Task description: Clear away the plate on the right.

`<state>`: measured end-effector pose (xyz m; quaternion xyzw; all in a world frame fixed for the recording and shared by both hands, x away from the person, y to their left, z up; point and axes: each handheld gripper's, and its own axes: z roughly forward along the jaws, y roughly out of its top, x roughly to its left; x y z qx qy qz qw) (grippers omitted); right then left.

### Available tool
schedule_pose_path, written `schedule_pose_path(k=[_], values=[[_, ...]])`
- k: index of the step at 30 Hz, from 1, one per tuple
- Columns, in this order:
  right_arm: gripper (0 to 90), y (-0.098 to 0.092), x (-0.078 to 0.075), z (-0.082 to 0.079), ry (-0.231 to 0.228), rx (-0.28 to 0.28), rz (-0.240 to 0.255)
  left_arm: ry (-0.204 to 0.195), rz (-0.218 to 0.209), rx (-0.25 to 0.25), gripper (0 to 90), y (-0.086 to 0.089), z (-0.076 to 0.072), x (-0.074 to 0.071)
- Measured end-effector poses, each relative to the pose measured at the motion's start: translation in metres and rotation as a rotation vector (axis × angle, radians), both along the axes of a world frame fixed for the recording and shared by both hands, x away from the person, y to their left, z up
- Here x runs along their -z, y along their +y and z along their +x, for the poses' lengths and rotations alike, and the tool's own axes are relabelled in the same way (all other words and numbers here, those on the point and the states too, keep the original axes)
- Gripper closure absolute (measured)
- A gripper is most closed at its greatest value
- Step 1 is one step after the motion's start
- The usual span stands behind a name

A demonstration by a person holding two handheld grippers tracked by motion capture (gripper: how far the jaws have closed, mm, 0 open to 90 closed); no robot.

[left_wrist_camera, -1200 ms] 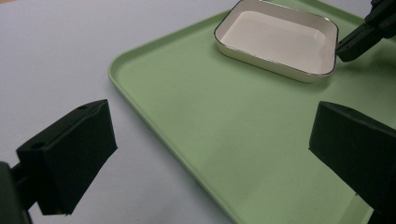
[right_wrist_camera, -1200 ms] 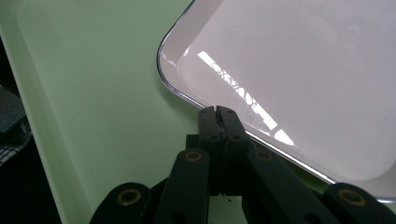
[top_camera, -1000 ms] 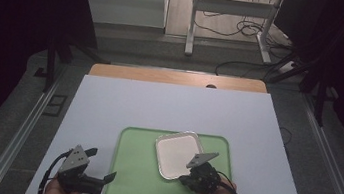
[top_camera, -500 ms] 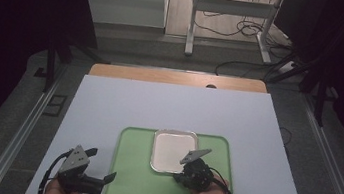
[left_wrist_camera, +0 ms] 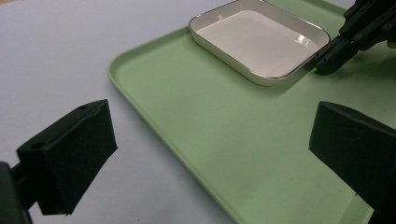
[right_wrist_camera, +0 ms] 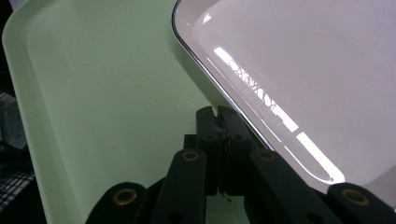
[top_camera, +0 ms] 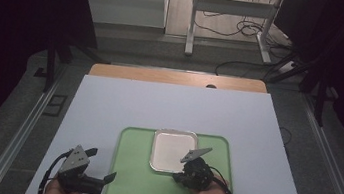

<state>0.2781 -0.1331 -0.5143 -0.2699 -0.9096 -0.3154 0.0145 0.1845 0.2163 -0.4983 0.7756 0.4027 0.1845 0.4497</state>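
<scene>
A shallow white dish [top_camera: 173,150] with a thin metallic rim lies flat on the far half of a pale green tray [top_camera: 138,183]. My right gripper [top_camera: 179,175] is over the tray at the dish's near right corner. In the right gripper view its jaws are pressed together, and the right gripper [right_wrist_camera: 217,112] touches the rim of the dish [right_wrist_camera: 303,60] with nothing between the jaws. My left gripper [top_camera: 100,164] hangs open just off the tray's left edge, holding nothing. The left gripper view shows the left gripper [left_wrist_camera: 210,154] spread wide over the tray [left_wrist_camera: 187,130], with the dish [left_wrist_camera: 259,39] and right gripper [left_wrist_camera: 327,63] beyond.
The tray rests near the front edge of a large white board [top_camera: 173,107] laid on a wooden table [top_camera: 177,77]. Dark floor, metal rails, a desk frame [top_camera: 231,14] and cables lie beyond the table.
The dish has turned from a skewed angle to square with the tray and shifted slightly left, with the right gripper following at its corner. The left gripper has stayed put.
</scene>
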Motion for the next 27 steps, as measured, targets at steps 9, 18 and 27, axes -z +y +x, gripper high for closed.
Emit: schedule_pose_path(k=[9,18,27], values=[[82.9,-0.004,-0.006,-0.001,-0.004,0.018,0.022,0.000,0.002,0.001,0.5,0.000,0.000,0.000],[76.0,-0.007,-0.009,0.000,-0.002,0.037,0.039,0.001,0.014,-0.002,0.7,-0.001,0.000,0.000],[69.5,-0.012,-0.014,0.002,-0.007,0.056,0.059,0.001,0.016,-0.003,0.7,-0.001,0.000,0.000]])
